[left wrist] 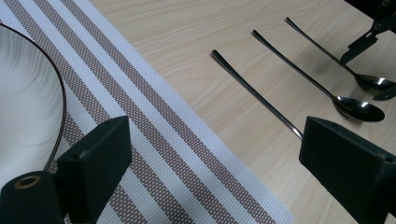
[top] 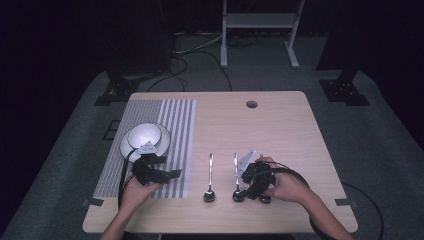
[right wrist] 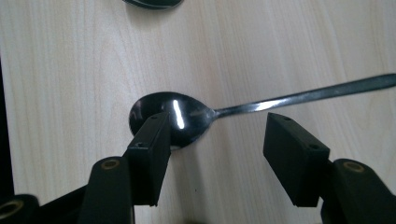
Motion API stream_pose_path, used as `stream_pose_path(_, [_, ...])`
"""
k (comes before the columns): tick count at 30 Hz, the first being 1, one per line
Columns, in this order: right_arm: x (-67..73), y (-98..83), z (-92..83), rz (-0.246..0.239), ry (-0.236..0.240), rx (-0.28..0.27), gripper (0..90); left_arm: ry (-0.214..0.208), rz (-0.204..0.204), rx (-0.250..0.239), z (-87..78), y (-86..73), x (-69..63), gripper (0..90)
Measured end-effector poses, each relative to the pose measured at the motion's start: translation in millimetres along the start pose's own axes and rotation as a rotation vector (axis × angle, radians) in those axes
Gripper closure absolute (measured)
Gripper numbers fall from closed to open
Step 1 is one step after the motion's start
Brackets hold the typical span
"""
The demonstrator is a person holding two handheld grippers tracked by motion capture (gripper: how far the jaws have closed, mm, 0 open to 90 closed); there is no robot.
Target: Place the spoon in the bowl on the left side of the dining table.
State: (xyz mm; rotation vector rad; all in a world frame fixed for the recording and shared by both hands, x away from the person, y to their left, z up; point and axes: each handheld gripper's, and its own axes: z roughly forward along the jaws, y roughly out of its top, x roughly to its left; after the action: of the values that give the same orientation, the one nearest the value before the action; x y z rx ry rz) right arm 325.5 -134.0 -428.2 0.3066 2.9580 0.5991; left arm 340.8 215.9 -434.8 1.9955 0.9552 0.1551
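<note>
The right gripper [right wrist: 215, 154], jaws apart, hangs low over a spoon [right wrist: 243, 108] whose bowl sits at centre frame under the left jaw, its handle running off to the upper right. So its long axis lies across the jaw gap. The left gripper [top: 159, 172], also open, is at the lower left of the high view on the striped mat [top: 175, 130], well apart.

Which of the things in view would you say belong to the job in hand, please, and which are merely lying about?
Probably in the job:
- right gripper, open over the rightmost spoon
- two other spoons
- bowl on plate
- striped placemat

Lying about:
- white frame on the floor
- floor cables
</note>
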Motion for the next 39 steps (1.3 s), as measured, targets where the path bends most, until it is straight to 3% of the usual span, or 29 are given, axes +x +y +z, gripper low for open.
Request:
stream_pose_path(15, [10.8, 22.0, 14.8, -0.125, -0.020, 0.081, 45.1, -0.042, -0.024, 0.002, 6.7, 5.5, -2.2, 8.6])
stream_pose_path(21, [18.8, 24.7, 23.5, -0.168, -0.053, 0.118, 46.2, -0.099, -0.007, 0.021, 23.6, 18.7, -14.9, 9.0])
stream_pose_path(32, [22.6, 23.3, 25.5, -0.145, -0.074, 0.090, 46.9, -0.160, 0.005, 0.054, 48.4, 32.4, -29.7, 11.5])
stream_pose_path(39, [20.9, 12.9, 23.7, -0.115, -0.056, 0.030, 47.9, -0.194, 0.007, 0.071, 65.7, 40.7, -38.6, 11.5])
